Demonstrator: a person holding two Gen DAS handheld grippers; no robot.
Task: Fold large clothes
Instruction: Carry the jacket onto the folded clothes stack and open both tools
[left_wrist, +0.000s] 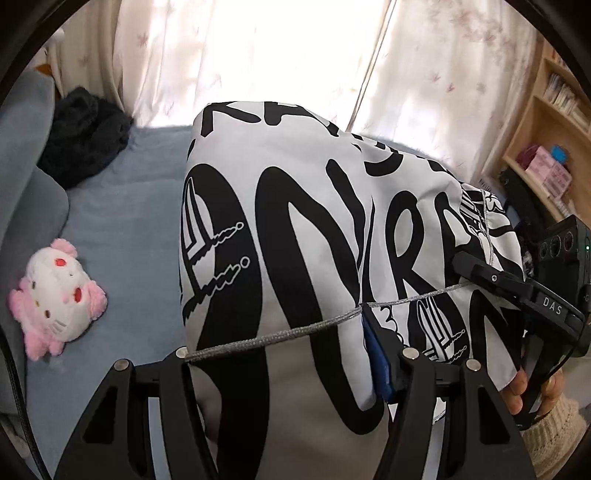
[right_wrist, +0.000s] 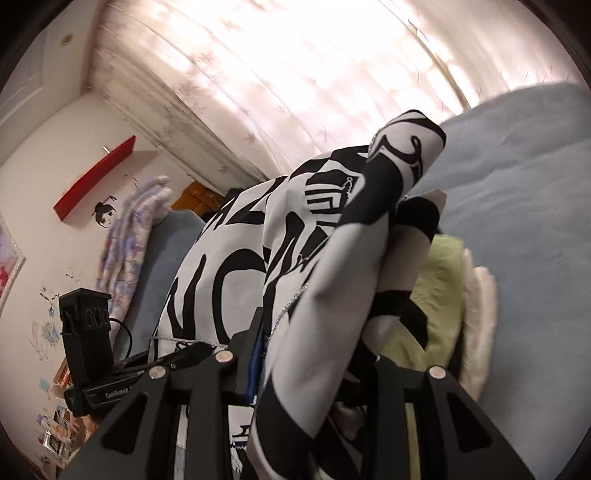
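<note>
White garment with bold black lettering (left_wrist: 306, 221) held up above blue bed (left_wrist: 129, 206), billowing, filling centre of both views. Left gripper (left_wrist: 291, 354) jaws clamp garment's silver-trimmed edge. Right gripper (right_wrist: 314, 354) jaws closed on bunched fabric of same garment; seen in left view at garment's right side, hand (left_wrist: 532, 387) in cream knit cuff behind it. Pink-and-white plush toy (left_wrist: 55, 295) on bed left of garment. Dark knit bundle (left_wrist: 85, 144) on bed beyond toy. Bright curtains (left_wrist: 258, 55) behind garment.
</note>
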